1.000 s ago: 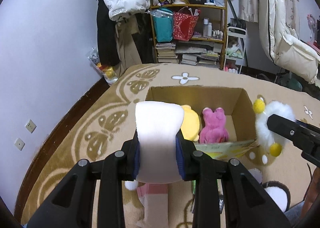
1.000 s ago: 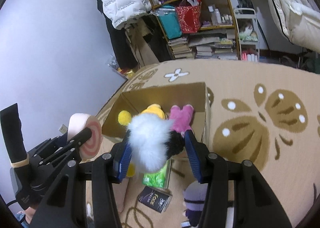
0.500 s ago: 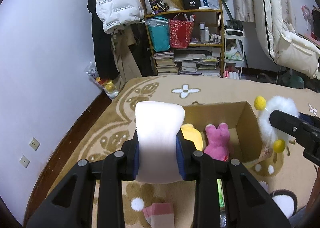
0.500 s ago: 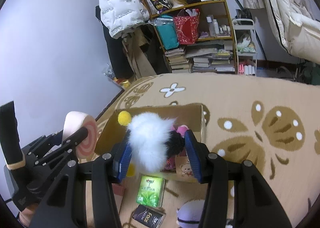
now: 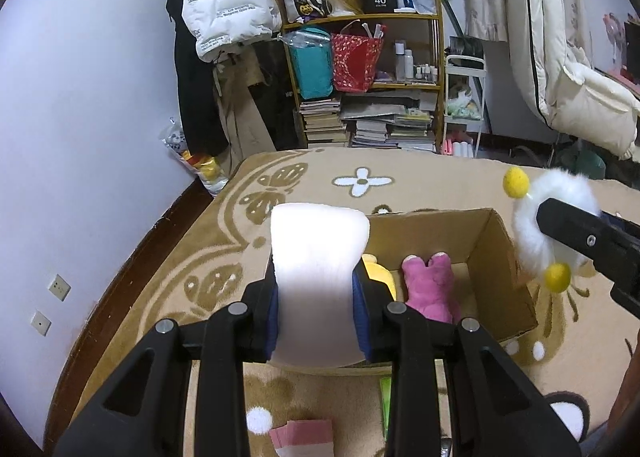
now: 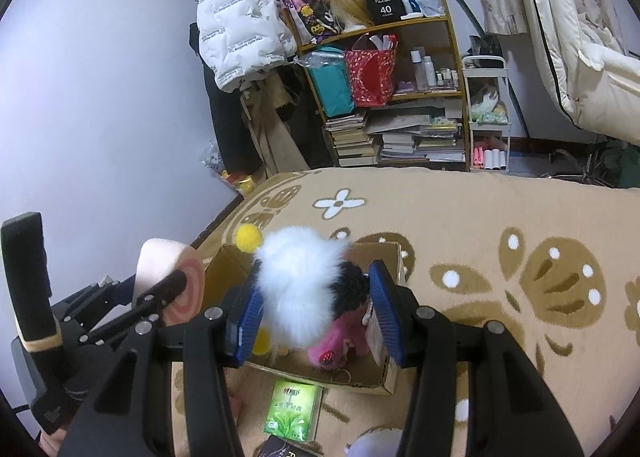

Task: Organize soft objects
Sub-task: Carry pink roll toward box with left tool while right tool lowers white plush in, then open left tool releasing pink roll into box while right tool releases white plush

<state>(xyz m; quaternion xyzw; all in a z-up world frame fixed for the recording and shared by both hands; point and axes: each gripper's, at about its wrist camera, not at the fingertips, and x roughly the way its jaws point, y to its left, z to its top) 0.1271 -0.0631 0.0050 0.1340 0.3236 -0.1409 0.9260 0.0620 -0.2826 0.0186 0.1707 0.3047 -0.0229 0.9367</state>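
Our left tool (image 5: 316, 309) is clamped on a white foam roll (image 5: 318, 277), its blue pads pressing in on both sides; from the right wrist view the roll's end (image 6: 186, 289) shows a pink spiral. Just ahead of this tool and a little to its right sits the open cardboard box (image 5: 500, 269) on the patterned carpet (image 5: 224, 257), and inside it we see a yellow plush (image 5: 380, 273) beside a pink plush (image 5: 430, 285), the two touching or nearly so.

Our right tool (image 6: 316, 313) is closed on a fluffy white toy (image 6: 298, 289) with yellow pompoms (image 6: 248, 237) and a dark curly patch (image 6: 352, 289) toward the right pad. The toy hangs above the box, which lies directly beneath and ahead of this tool. In the left wrist view the same toy (image 5: 532, 225) appears off to the right, above the box's right wall.

Below the right tool, on the carpet in front of the box, lies a green packet (image 6: 296, 411). Below the left tool we see a small pink item (image 5: 302, 435) on the carpet.
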